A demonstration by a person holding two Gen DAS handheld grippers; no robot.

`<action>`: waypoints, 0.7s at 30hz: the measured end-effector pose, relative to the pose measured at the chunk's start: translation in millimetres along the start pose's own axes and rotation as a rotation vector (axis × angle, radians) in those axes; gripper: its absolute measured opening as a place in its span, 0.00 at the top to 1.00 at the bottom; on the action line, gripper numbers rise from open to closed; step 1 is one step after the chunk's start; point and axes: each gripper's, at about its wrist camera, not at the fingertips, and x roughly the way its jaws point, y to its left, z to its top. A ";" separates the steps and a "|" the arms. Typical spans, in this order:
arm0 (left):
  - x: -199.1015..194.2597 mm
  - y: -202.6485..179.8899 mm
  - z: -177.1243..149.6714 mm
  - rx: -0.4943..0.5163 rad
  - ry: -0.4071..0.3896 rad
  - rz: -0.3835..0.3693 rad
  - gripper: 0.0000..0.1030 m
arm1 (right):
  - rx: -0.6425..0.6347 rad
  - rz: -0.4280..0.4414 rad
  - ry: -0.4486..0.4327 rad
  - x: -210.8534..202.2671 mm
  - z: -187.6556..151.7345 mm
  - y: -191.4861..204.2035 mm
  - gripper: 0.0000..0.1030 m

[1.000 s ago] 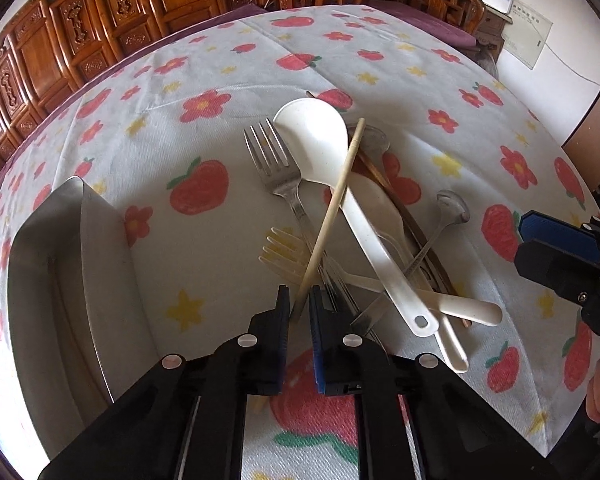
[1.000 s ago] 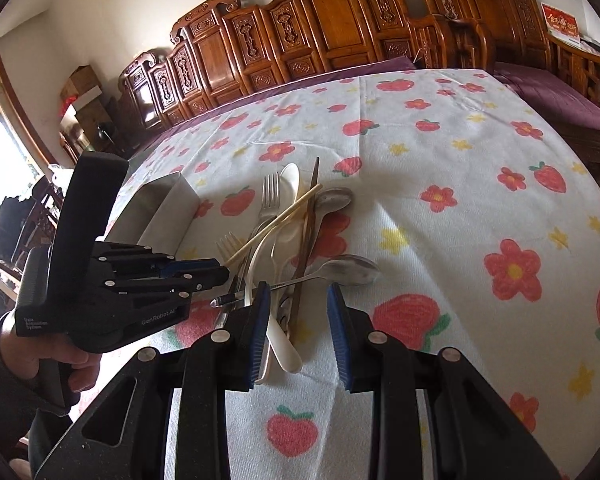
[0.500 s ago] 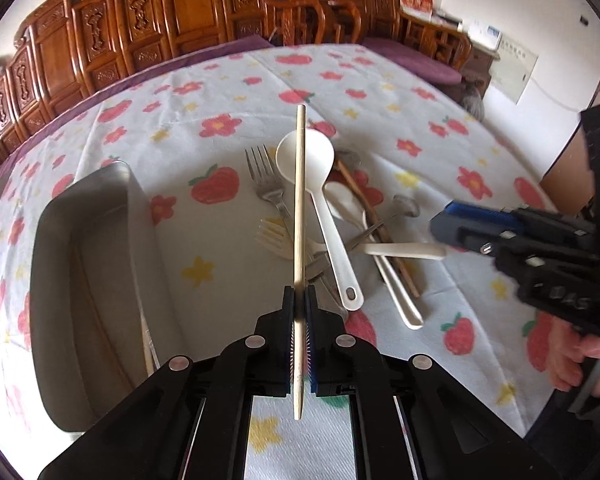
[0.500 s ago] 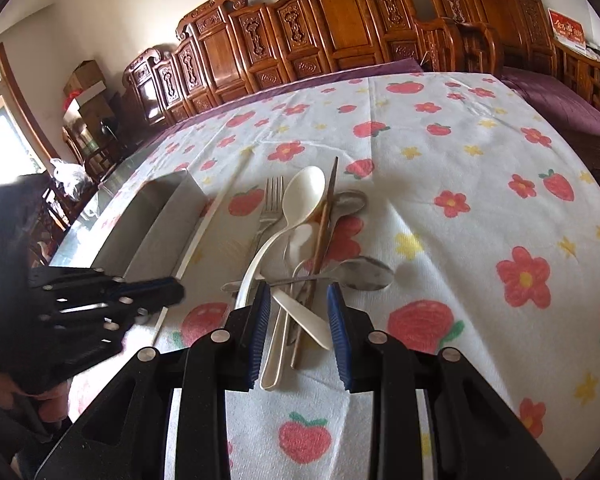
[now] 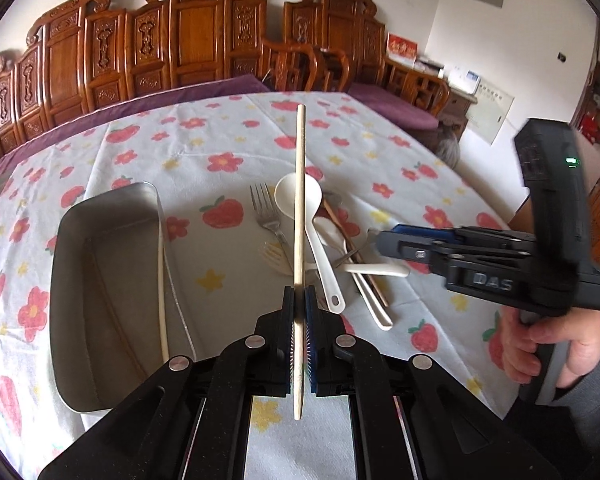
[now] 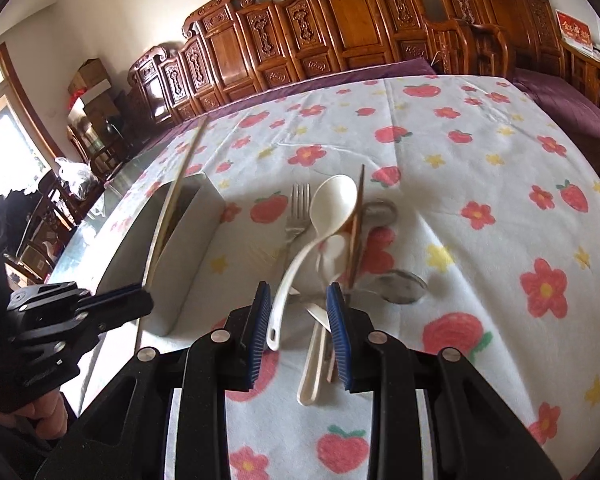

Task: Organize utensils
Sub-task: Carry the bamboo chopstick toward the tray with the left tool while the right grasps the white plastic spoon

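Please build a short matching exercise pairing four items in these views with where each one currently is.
Things:
1. light chopstick
2. metal tray
3. white ladle
4. metal fork

Places:
A. lying on the cloth, just left of the ladle's bowl
B. in the utensil pile, handle between the open right gripper
C. clamped in the left gripper
D. left of the pile, one chopstick inside

Pairs: 1-C, 2-D, 3-B, 4-A

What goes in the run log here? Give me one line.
left gripper: shut on chopstick | right gripper: open over utensil pile | metal tray: holds one chopstick
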 end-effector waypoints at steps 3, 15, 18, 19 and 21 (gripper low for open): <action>-8.8 5.4 1.0 -0.018 -0.026 -0.029 0.96 | -0.024 -0.016 0.028 12.9 9.3 12.9 0.69; -37.1 15.3 5.7 -0.006 -0.091 -0.068 0.96 | -0.030 -0.137 0.148 64.6 23.0 24.1 0.69; -40.4 19.8 7.2 -0.013 -0.096 -0.070 0.96 | 0.007 -0.136 0.181 74.6 21.6 17.9 0.75; -40.7 21.2 7.5 -0.013 -0.094 -0.066 0.96 | 0.013 -0.137 0.187 76.9 21.2 17.4 0.75; -40.9 23.3 5.8 -0.011 -0.084 -0.053 0.96 | 0.026 -0.134 0.193 80.9 21.0 16.0 0.75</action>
